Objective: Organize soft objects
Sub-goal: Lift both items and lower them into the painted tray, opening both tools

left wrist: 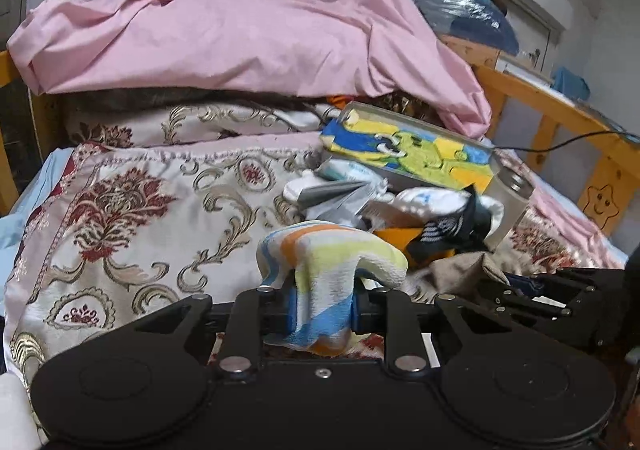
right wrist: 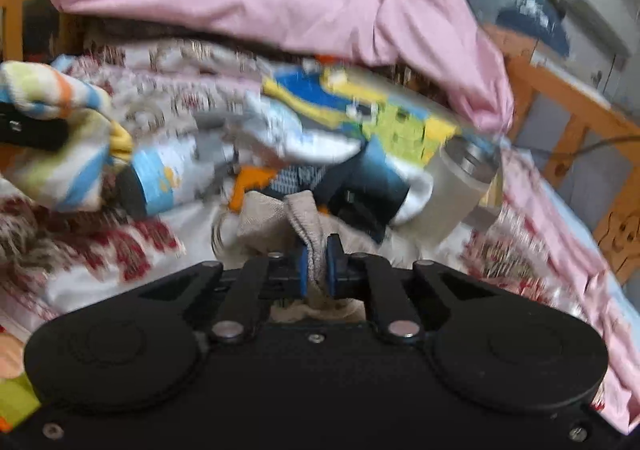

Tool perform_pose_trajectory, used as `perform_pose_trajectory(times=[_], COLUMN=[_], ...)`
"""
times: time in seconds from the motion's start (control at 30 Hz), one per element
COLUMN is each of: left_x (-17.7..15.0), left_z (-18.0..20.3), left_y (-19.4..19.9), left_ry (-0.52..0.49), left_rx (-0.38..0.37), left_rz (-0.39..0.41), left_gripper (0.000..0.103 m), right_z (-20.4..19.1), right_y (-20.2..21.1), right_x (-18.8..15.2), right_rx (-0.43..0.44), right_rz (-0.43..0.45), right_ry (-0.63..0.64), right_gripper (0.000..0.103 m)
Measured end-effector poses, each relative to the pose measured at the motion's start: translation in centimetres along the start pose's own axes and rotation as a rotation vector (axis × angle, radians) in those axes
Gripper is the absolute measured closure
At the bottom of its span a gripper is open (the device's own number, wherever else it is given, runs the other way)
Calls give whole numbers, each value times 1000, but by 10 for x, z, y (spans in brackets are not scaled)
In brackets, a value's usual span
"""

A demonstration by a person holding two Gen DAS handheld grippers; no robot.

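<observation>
Two soft pieces are pinched: the left gripper (left wrist: 320, 310) clamps a nubbly sock (left wrist: 332, 262) striped orange, yellow and blue above the brocade bedspread (left wrist: 132, 209); the right gripper (right wrist: 317, 270) presses its blue pads on a coarse beige cloth (right wrist: 280, 217) beside a frosted bottle (right wrist: 456, 189); no writing is legible

The right wrist view is smeared by motion blur: the print on the blue-labelled bottle (right wrist: 160, 185), left of the frosted jar (right wrist: 456, 185), cannot be read. In the left wrist view that jar (left wrist: 514, 201) is partly hidden behind a heap of socks (left wrist: 444, 217), and the left gripper's (left wrist: 320, 314) pads are buried in the striped sock (left wrist: 328, 274)
</observation>
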State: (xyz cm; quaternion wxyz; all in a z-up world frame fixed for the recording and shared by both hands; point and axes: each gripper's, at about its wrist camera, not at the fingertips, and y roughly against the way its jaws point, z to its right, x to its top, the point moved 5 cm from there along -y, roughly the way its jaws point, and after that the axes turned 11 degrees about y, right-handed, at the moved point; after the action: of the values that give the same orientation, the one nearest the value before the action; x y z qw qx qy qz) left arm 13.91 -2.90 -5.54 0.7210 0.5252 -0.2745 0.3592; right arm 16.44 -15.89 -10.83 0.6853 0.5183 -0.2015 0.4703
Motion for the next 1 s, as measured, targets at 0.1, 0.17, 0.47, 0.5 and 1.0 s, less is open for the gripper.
perform_pose_trajectory(times=[0.1, 0.17, 0.47, 0.5, 1.0], left_x=[8, 14, 69, 77, 188], left_z=[6, 9, 24, 27, 67], left_y=[5, 6, -16, -23, -200], left_ry=[3, 18, 70, 70, 62], left_rx=[-18, -31, -125, -136, -224], left_rz=[25, 34, 92, 93, 165], left_gripper=[78, 78, 78, 78, 78], right_z=[3, 6, 40, 46, 141], right_y=[14, 23, 26, 21, -143], right_x=[8, 15, 64, 71, 121], right_rx=[-7, -14, -64, -72, -107], right_rz=[67, 114, 299, 317, 368], right_ry=[-20, -33, -119, -136, -410], right_gripper=[101, 101, 102, 102, 102])
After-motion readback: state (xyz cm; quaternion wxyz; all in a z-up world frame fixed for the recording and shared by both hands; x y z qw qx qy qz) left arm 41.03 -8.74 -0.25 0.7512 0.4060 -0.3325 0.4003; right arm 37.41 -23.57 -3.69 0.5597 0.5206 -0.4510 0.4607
